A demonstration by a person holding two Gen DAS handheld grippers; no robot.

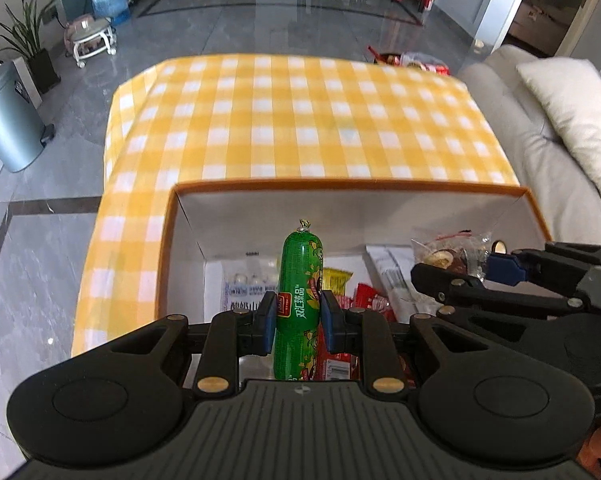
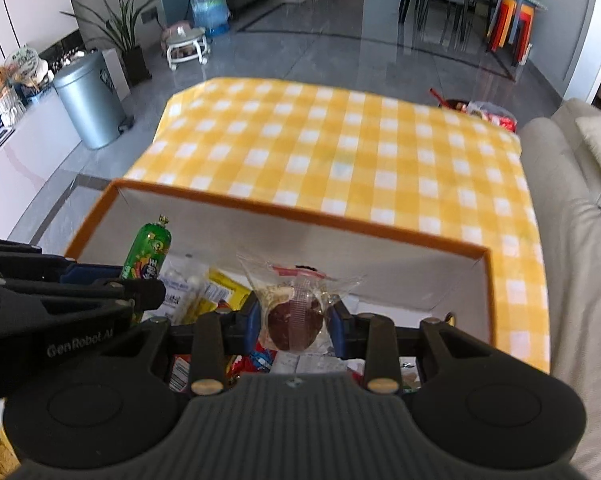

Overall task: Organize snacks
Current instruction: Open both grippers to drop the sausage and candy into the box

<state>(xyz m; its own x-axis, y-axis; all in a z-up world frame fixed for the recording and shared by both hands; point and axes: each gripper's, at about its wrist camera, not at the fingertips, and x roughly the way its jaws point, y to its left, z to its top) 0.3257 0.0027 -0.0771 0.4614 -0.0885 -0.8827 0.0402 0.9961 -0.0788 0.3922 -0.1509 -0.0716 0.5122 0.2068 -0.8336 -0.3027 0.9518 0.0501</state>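
Observation:
My left gripper (image 1: 298, 316) is shut on a green sausage stick (image 1: 300, 280), held upright over the orange-rimmed white box (image 1: 352, 186). The same green sausage (image 2: 150, 254) shows at the left of the right wrist view, held in the left gripper there. My right gripper (image 2: 294, 322) is shut on a clear-wrapped brown pastry (image 2: 290, 316), also above the box (image 2: 300, 216). In the left wrist view that pastry (image 1: 444, 258) and the right gripper (image 1: 496, 270) reach in from the right. Several snack packets (image 1: 340, 284) lie on the box floor.
The box stands at the near end of a table under a yellow checked cloth (image 1: 300, 120). More snacks in a bowl (image 2: 480, 112) sit off the far right corner. A beige sofa with a cushion (image 1: 572, 120) runs along the right. A grey bin (image 2: 90, 100) stands on the floor at left.

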